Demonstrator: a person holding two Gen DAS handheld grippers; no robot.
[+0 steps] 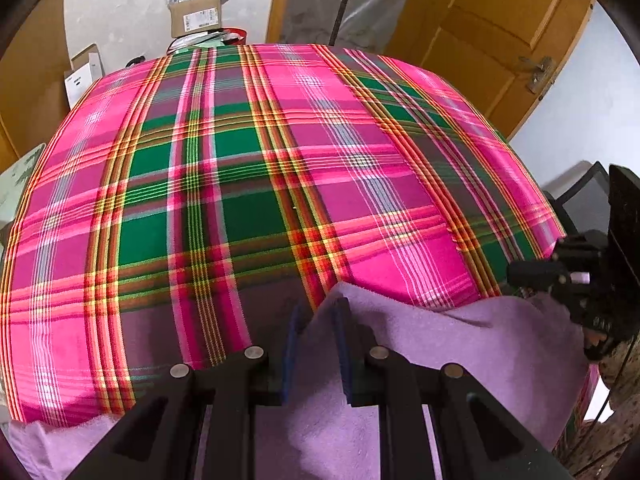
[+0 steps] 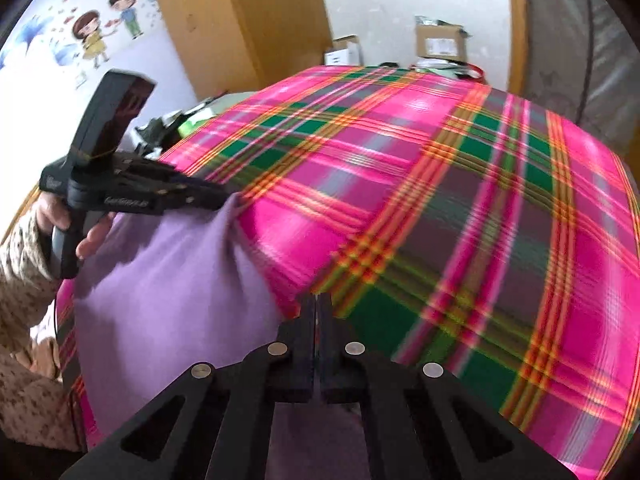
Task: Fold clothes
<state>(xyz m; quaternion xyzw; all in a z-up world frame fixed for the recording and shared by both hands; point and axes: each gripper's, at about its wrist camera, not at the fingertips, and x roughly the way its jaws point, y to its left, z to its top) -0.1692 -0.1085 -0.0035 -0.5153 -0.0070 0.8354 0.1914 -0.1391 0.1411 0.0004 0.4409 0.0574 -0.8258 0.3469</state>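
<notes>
**Lilac garment held by one edge in two grippers above the plaid-covered tabletop**

A soft lilac fleece-like garment (image 1: 460, 344) is held at the near edge of the tabletop, which is covered by a pink, green and orange plaid cloth (image 1: 280, 184). Its upper edge is pinched at two points so that the fabric can be kept taut between them and controlled as one span.

The left gripper (image 1: 316, 344) is seen with its blue-padded jaws closed on a raised peak of the lilac fabric; in the right wrist view the same tool (image 2: 224, 196) is seen at the left, gripped by a hand (image 2: 86, 236) in a patterned sleeve (image 2: 24, 280), with the cloth drawn up to its tip. The right gripper (image 2: 318, 312) is seen with its jaws pressed together; lilac fabric reaches up to and under them, so a pinch on the garment's edge is judged likely, though the fabric between the pads is hidden.

Between the two grips the garment hangs and drapes toward the person, only its far margin lying over the plaid cloth. Whether the held edge is being lifted for spreading or carried across for a fold cannot be settled.
</notes>
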